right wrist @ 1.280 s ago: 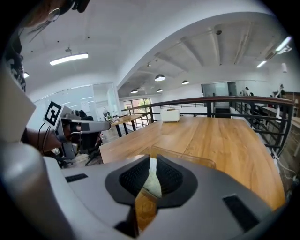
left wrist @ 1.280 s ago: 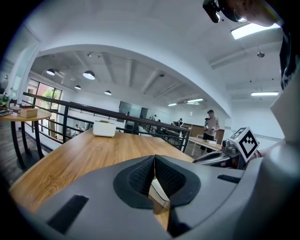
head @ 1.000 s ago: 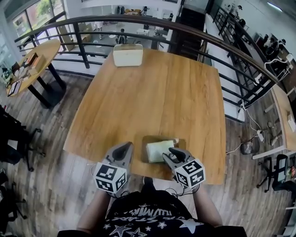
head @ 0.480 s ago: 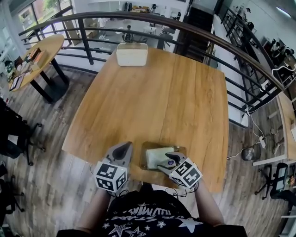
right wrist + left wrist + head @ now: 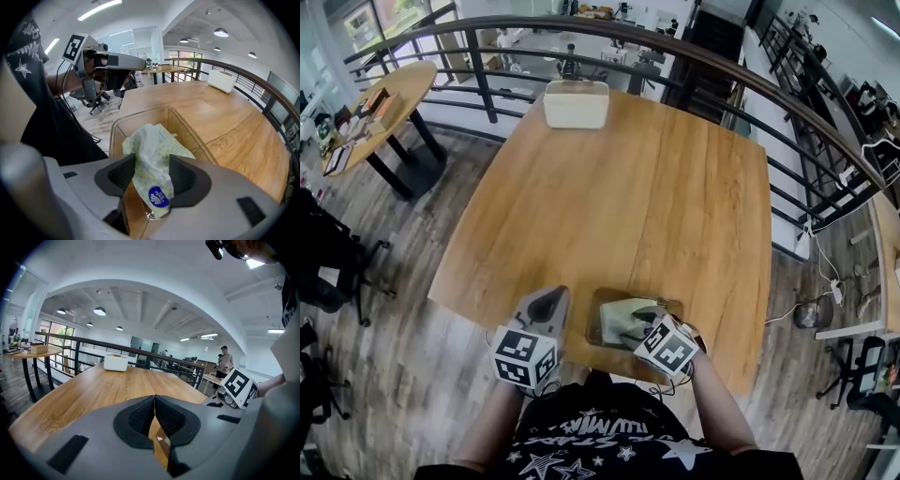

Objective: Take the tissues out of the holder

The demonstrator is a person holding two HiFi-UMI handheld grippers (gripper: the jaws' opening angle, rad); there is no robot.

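Smooth wooden table [image 5: 628, 187], clear holder [image 5: 140, 114], crinkly tissue pack [image 5: 152, 154] between just-opened right fingers [image 5: 119, 176], left fingers [image 5: 140, 420] together

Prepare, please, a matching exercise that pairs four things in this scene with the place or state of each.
Things:
1. tissue pack
2. holder
3. white box
4. left gripper

Places or states:
A. at the far edge of the table
B. jaws together, nothing between them
C. inside the holder
D. clear-walled, by the table's near edge

Pairs: 1-C, 2-D, 3-A, 4-B
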